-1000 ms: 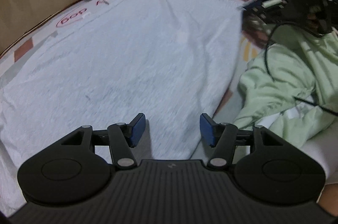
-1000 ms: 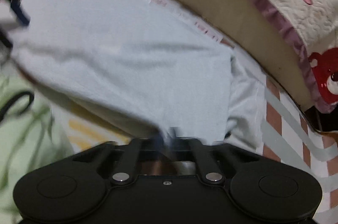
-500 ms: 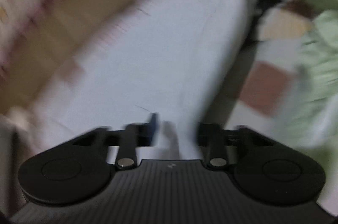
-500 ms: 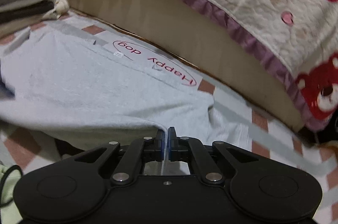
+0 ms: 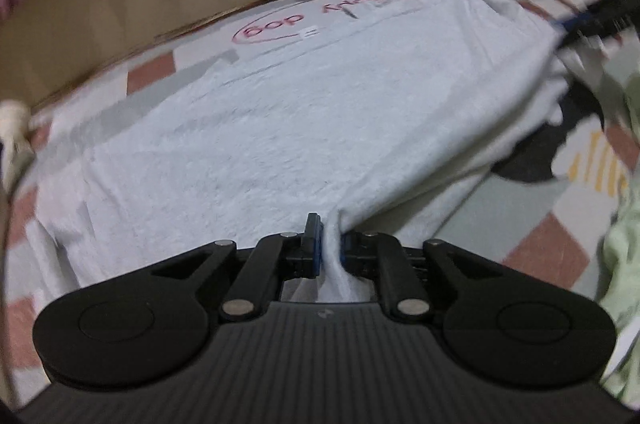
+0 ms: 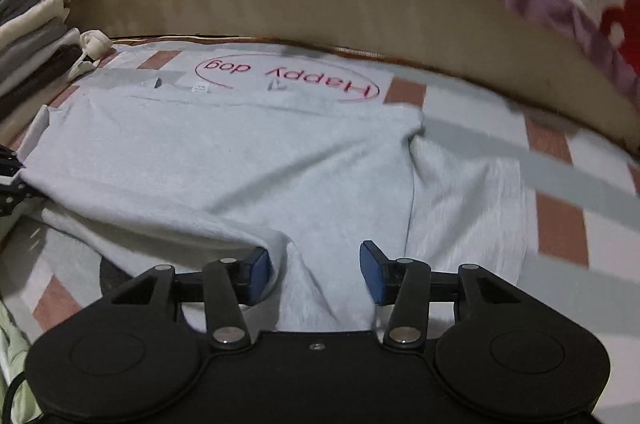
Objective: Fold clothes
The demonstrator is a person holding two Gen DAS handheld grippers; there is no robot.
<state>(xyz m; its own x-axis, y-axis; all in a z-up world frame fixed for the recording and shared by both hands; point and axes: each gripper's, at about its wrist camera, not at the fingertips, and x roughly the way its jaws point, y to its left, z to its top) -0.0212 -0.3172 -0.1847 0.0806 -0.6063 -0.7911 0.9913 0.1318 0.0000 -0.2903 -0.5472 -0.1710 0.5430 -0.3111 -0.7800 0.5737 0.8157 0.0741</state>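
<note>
The white T-shirt [image 6: 224, 160] lies spread on the checked mat [image 6: 560, 224], its far edge just short of the red "Happy dog" print [image 6: 288, 78] and the beige bed base [image 6: 320, 0] beyond. The left gripper [image 5: 330, 248] is clenched on a pinch of the shirt's near hem, cloth bunched between its blue pads [image 5: 316, 244]; its jaws have just been closing on that fabric, presumably to carry the edge over for a fold. The right gripper [image 6: 316, 270] stands released, jaws apart with cloth lying loose between them and neither pad pressing; they have just been opening, which suggests its corner has been laid down. The near left edge of the shirt is already doubled over. A stack of folded clothes [image 6: 32, 36] sits at the far left, likely the destination. A green garment [image 5: 624, 236] waits at the right.
</note>
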